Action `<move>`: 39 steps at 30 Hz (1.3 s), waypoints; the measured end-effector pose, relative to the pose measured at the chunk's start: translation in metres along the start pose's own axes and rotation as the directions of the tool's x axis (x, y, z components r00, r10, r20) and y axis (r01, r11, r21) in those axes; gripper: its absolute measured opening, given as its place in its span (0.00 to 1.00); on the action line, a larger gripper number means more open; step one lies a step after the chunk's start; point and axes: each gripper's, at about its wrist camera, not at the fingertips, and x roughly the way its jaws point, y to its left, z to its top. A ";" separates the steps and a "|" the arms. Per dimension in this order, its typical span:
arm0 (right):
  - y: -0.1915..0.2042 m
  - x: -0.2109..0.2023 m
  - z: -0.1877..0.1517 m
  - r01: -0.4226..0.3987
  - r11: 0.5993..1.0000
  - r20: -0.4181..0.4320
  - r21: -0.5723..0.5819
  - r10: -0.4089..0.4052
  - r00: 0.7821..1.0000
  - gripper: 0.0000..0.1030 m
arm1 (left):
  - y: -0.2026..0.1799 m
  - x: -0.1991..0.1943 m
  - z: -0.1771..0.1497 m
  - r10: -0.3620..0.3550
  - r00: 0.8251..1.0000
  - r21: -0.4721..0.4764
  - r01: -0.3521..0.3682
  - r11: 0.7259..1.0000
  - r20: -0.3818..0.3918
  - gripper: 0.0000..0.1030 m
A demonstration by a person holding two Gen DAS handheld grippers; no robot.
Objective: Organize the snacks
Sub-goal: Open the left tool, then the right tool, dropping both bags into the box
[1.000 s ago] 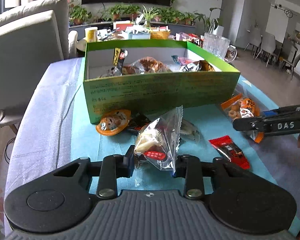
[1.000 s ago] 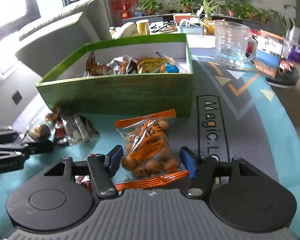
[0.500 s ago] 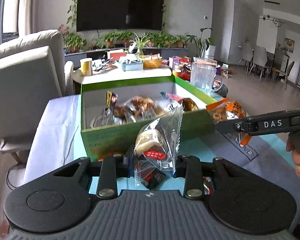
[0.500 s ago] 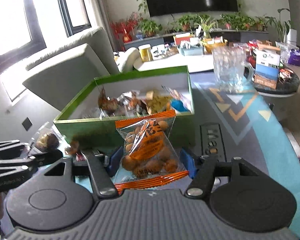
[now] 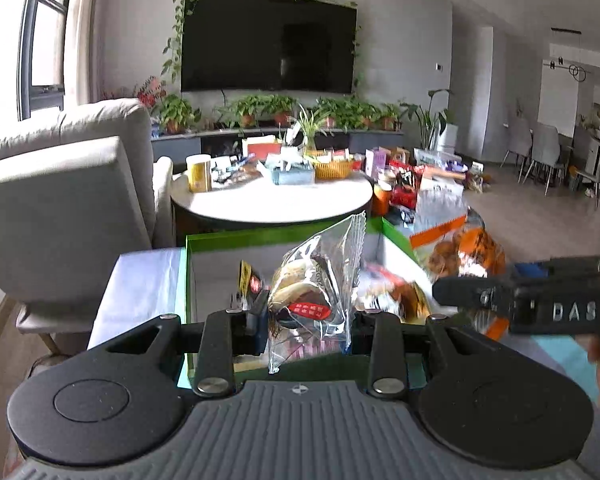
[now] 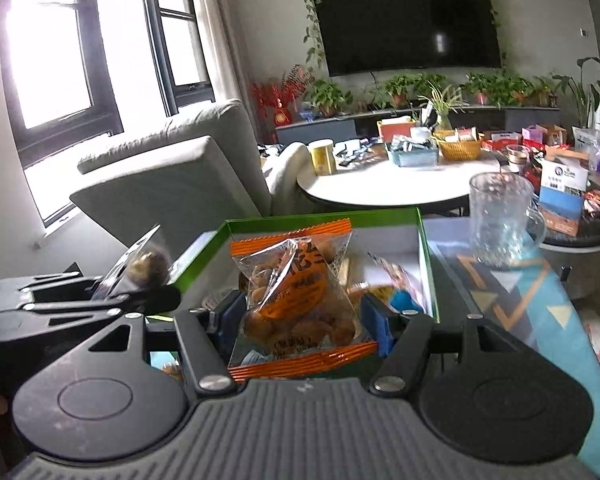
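While both packets are held aloft, the green box (image 6: 427, 264) lies just ahead of and below each pair of tongs, its long axis running across the view. The left gripper (image 5: 308, 320) is closed on a clear pastry packet (image 5: 312, 288), which stands upright between the fingers. The right gripper (image 6: 300, 320) is clamped on an orange snack bag (image 6: 296, 304), also upright. Both loads appear to hang over the box's near edge, with snacks already lying inside. Neither arm is judged clearly nearer; a short forward carry and release is called for.
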 end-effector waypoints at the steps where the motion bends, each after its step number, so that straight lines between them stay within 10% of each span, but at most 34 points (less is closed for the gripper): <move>1: 0.000 0.002 0.002 -0.004 1.000 0.002 0.001 0.004 1.000 0.56 | 0.000 0.002 0.003 0.009 1.000 -0.006 -0.008 1.000 0.010 0.29; 28: -0.022 0.046 0.018 -0.043 0.993 -0.027 0.108 0.047 0.999 0.56 | 0.011 0.092 0.012 0.035 0.997 -0.077 -0.040 0.996 -0.067 0.30; 32: -0.025 0.049 0.019 -0.045 0.993 -0.028 0.112 0.049 0.998 0.56 | 0.009 0.093 0.009 0.058 0.996 -0.058 -0.062 0.996 -0.066 0.48; 39: -0.025 0.056 0.019 -0.044 0.993 -0.034 0.110 0.049 0.998 0.56 | 0.014 0.078 0.004 0.082 0.996 -0.092 -0.086 0.992 -0.046 0.49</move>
